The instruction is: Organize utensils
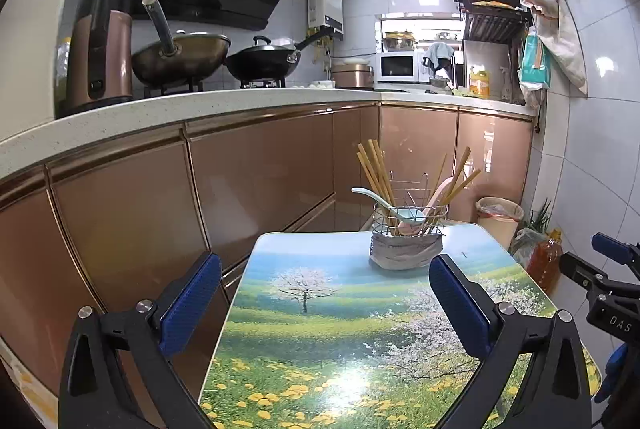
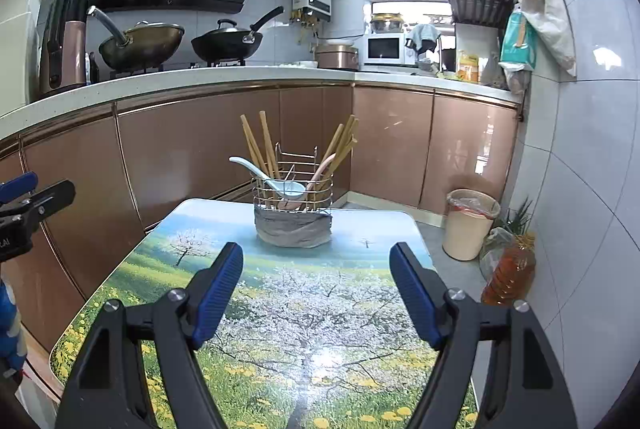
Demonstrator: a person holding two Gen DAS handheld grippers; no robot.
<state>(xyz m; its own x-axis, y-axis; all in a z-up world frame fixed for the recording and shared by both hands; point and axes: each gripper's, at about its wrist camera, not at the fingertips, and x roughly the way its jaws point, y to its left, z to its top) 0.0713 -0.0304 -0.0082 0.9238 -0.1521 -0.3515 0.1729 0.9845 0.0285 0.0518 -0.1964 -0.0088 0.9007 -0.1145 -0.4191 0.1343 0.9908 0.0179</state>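
Both grippers, left gripper (image 1: 325, 279) and right gripper (image 2: 316, 269), have jaws spread wide, holding nothing; wire utensil caddy (image 2: 293, 189) with chopsticks (image 2: 260, 145) and spoons sits at the table's (image 2: 320, 329) far end

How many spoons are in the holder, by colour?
White spoon: 1
Pink spoon: 1
Total: 2
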